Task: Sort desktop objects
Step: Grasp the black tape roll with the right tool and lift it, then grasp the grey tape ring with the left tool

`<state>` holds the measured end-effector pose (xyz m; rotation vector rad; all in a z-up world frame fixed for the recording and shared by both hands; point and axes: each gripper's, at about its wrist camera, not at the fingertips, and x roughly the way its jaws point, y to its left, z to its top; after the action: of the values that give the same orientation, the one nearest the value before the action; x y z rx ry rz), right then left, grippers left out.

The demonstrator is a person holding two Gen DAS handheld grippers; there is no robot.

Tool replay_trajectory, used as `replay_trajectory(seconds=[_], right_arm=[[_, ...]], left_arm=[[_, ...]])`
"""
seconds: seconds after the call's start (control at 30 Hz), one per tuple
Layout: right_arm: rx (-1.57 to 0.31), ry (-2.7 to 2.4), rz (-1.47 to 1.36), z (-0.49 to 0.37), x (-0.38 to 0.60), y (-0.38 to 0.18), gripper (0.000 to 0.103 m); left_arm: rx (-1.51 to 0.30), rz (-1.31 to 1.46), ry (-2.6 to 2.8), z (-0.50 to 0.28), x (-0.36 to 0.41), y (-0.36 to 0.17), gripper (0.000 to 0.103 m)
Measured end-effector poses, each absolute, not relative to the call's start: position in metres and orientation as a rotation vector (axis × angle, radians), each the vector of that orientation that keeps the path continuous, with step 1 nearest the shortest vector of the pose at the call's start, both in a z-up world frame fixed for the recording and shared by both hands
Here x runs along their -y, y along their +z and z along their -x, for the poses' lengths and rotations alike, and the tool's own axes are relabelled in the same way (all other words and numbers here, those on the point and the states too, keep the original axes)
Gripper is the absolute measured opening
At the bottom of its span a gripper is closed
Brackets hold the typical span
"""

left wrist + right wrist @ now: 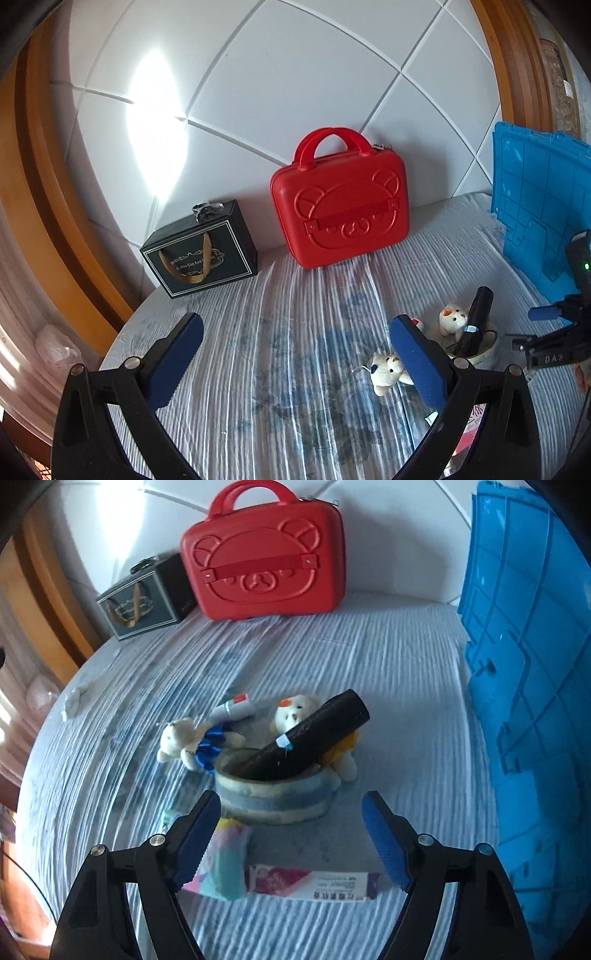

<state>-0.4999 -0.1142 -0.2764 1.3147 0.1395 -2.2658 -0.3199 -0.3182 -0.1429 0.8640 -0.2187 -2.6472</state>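
Approach step, nothing picked: right gripper (288, 834) wide and empty just short of the bowl (273, 797) holding the black tube (317, 734); left gripper (295, 365) wide, idle; next, probably close on the tube.

Tabletop (388, 657) wore striped blue-white cloth. On it: red case (264, 554), black box (146, 596), blue crate (524, 686), bowl (273, 797), two plush bears (184, 740), packets (310, 882).
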Motion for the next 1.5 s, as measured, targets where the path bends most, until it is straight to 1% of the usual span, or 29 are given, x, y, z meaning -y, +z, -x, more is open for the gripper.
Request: replay_trajectory(seconds=[0.1, 0.3, 0.37, 0.4, 0.43, 0.47, 0.53, 0.6, 0.83, 0.9, 1.03, 1.17, 1.37, 1.4, 1.43, 1.47, 1.5], right_arm=[[-0.015, -2.275, -1.405, 0.533, 0.117, -0.291, 0.079], [0.256, -2.129, -1.604, 0.574, 0.125, -0.334, 0.062], [0.267, -2.144, -1.616, 0.580, 0.130, -0.342, 0.058], [0.275, -2.149, -1.619, 0.583, 0.131, -0.346, 0.054], [0.282, -2.152, -1.623, 0.585, 0.132, -0.349, 0.047], [0.294, -2.158, -1.606, 0.586, 0.132, -0.350, 0.045], [0.291, -2.170, -1.555, 0.583, 0.130, -0.342, 0.038], [0.267, -2.190, -1.493, 0.581, 0.127, -0.327, 0.035], [0.314, -2.298, -1.270, 0.568, 0.102, -0.255, 0.035], [0.294, -2.338, -1.212, 0.563, 0.097, -0.236, 0.035], [0.243, -2.390, -1.130, 0.552, 0.086, -0.204, 0.035], [0.245, -2.412, -1.098, 0.544, 0.076, -0.191, 0.035], [0.264, -2.426, -1.098, 0.544, 0.066, -0.187, 0.035], [0.267, -2.426, -1.098, 0.544, 0.065, -0.186, 0.035], [0.266, -2.427, -1.097, 0.545, 0.068, -0.186, 0.035], [0.265, -2.431, -1.095, 0.545, 0.068, -0.185, 0.035], [0.263, -2.434, -1.092, 0.544, 0.067, -0.185, 0.035]], left_arm=[[0.205, -0.907, -2.650, 0.336, 0.322, -0.155, 0.103], [0.194, -0.950, -2.655, 0.351, 0.332, -0.172, 0.103], [0.183, -0.972, -2.652, 0.356, 0.336, -0.179, 0.103], [0.178, -0.985, -2.656, 0.358, 0.337, -0.182, 0.103], [0.174, -0.996, -2.665, 0.360, 0.338, -0.186, 0.103], [0.173, -1.011, -2.678, 0.362, 0.337, -0.190, 0.103], [0.182, -1.062, -2.718, 0.368, 0.333, -0.199, 0.103], [0.196, -1.102, -2.773, 0.375, 0.323, -0.207, 0.103], [0.284, -1.299, -3.015, 0.409, 0.258, -0.239, 0.103], [0.310, -1.392, -3.091, 0.419, 0.239, -0.251, 0.103], [0.430, -1.576, -3.205, 0.433, 0.205, -0.274, 0.103], [0.525, -1.735, -3.276, 0.441, 0.186, -0.291, 0.103], [0.607, -1.973, -3.243, 0.461, 0.175, -0.320, 0.102], [0.618, -1.998, -3.229, 0.462, 0.174, -0.324, 0.093], [0.646, -2.027, -3.206, 0.462, 0.172, -0.329, 0.087], [0.632, -2.064, -3.209, 0.461, 0.170, -0.332, 0.079], [0.646, -2.030, -3.223, 0.458, 0.170, -0.332, 0.077]])
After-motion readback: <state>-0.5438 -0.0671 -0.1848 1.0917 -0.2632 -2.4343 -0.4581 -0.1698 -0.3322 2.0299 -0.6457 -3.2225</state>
